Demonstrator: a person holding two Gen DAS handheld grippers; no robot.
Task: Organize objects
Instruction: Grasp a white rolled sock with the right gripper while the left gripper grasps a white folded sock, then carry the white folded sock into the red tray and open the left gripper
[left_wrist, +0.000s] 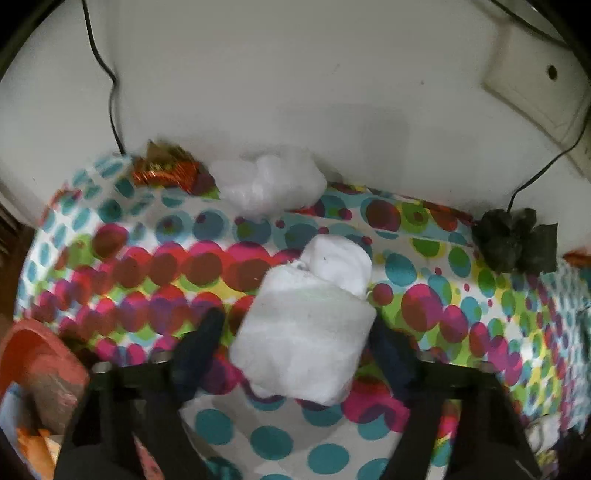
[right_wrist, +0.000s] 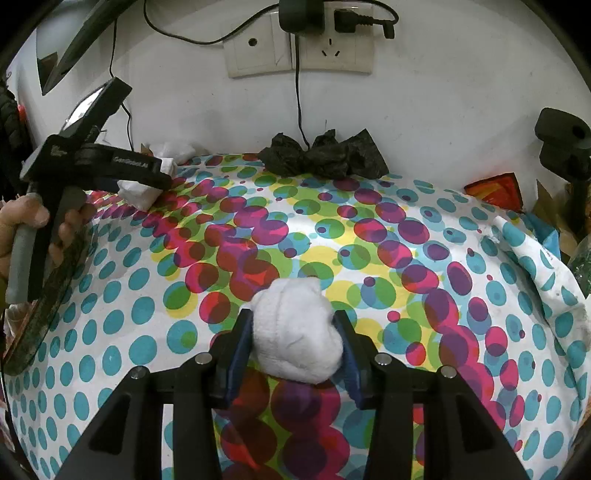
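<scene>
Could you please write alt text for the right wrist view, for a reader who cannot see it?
The right claw is shut on a rolled white sock bundle over a bright polka-dot tablecloth. At far left, a hand holds the left claw over another white bundle. A crumpled black plastic bag lies at the back edge, under white wall sockets.

The middle of the dotted surface (right_wrist: 122, 317) lies bare, giving wide room between the two tools. Along the back edge, against the wall, stand a black crumpled bag (right_wrist: 325, 155) with a cord (right_wrist: 298, 107) hanging down to it, a white wad (left_wrist: 273, 181) and a shiny red wrapper (left_wrist: 166, 170). The right tool (right_wrist: 295, 332) has a white sock bundle (right_wrist: 295, 332) filling its gap; the left tool (left_wrist: 295, 332) straddles white folded socks (left_wrist: 306, 325). A raised fold of cloth (right_wrist: 535, 262) blocks the right edge.
</scene>
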